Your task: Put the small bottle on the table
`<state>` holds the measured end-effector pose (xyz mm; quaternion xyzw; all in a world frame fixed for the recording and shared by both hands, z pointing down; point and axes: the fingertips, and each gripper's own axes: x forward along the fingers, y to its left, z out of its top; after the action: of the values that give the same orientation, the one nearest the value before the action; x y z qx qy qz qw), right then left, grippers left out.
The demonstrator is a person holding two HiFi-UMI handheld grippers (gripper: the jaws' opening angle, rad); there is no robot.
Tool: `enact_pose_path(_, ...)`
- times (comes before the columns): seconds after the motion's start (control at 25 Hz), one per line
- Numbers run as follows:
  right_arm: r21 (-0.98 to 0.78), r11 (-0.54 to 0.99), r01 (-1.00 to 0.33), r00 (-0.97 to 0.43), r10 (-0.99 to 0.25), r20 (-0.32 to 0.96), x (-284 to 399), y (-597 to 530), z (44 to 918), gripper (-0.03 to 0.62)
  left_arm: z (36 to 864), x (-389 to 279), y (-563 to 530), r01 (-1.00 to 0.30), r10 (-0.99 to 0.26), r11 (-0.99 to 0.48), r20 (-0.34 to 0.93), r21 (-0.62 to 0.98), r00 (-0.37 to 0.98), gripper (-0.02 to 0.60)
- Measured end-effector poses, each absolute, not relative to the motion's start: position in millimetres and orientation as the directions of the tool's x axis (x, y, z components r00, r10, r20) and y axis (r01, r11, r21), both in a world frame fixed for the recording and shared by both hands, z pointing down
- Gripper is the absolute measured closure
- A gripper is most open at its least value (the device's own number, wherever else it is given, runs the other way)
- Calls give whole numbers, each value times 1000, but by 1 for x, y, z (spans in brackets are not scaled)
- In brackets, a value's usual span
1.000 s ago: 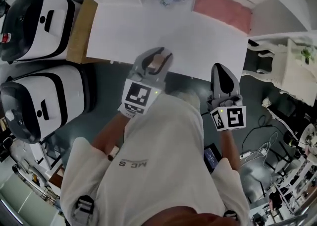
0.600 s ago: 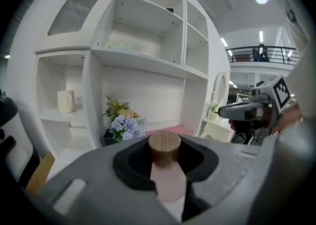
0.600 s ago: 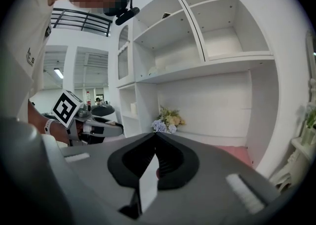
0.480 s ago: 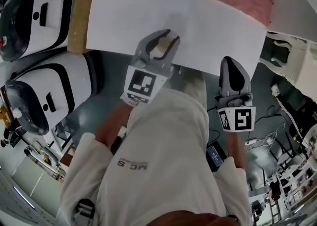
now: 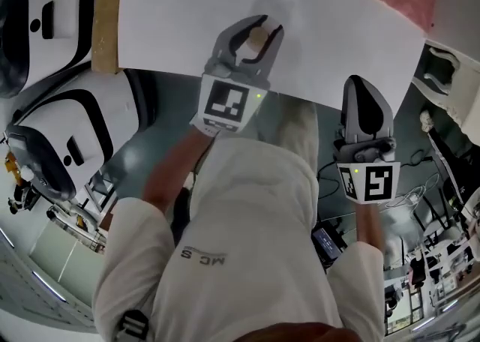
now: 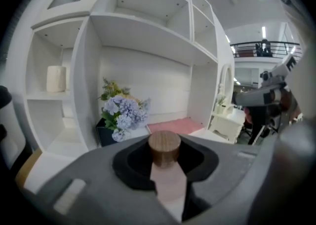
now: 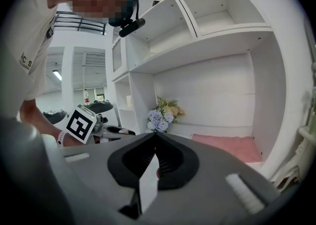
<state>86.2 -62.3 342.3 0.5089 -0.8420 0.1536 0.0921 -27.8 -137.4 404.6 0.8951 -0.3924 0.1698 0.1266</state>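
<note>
Carried forward past the near edge, the left gripper now hangs over the white surface, its fingers pinching the small bottle upright, cap up, while the right gripper, fingers pressed together and empty, trails off the edge.

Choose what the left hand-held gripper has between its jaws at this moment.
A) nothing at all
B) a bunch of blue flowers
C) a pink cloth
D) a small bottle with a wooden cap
D: in the left gripper view, the jaws of the left hand-held gripper are closed on the small bottle, and its brown wooden cap stands up between them.
</note>
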Motion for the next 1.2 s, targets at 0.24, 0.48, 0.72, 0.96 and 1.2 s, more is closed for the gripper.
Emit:
enact_pose_path(0.24, -198, 409, -891, -452, -839, 302, 78, -80, 374, 597, 448, -27, -159, -770, -684, -632, 405, 87, 606, 472)
enact_pose_path(0.48, -245, 389, -888, -451, -840, 301, 73, -98, 408, 597, 485, -29, -172, -771, -689, -633, 407, 64, 600, 472)
enact_pose_path(0.72, -263, 359, -896, -432, -843, 322, 71, -109, 437, 597, 519, -34, -183, -763, -684, -646, 419, 31, 597, 472)
enact_pose_path(0.96, -280, 353, -893, -434, -840, 325, 73, -111, 445, 596, 539, -31, -186, -761, -692, -648, 406, 15, 597, 472)
enact_pose_path(1.2, -281, 346, -895, -428, -844, 324, 74, -108, 443, 597, 555, -27, -183, -751, -679, -661, 417, 11, 604, 472)
